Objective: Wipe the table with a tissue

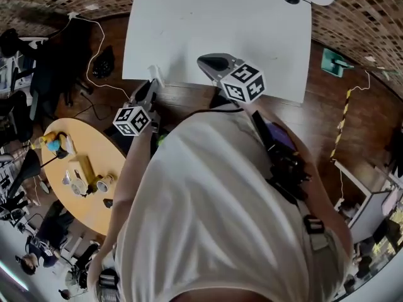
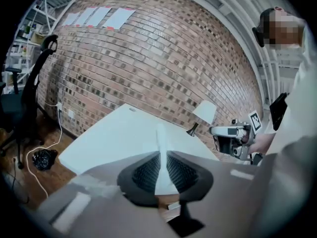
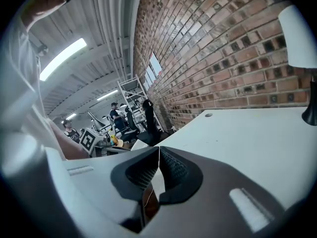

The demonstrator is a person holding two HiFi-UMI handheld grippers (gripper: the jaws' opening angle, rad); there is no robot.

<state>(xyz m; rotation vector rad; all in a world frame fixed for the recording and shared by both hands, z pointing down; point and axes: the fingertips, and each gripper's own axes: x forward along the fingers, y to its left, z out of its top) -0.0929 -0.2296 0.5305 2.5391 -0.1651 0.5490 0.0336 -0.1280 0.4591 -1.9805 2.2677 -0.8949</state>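
The person wears a loose, pale shirt (image 1: 214,212). A black strap (image 1: 274,145) crosses the right shoulder, with bunched black cables and a grey buckle (image 1: 313,224) below it. The left gripper (image 2: 161,162) and the right gripper (image 3: 158,156) have smooth grey shells and black ribbed pads (image 2: 146,172). Each carries a white cube (image 1: 243,83) printed with black square markers.
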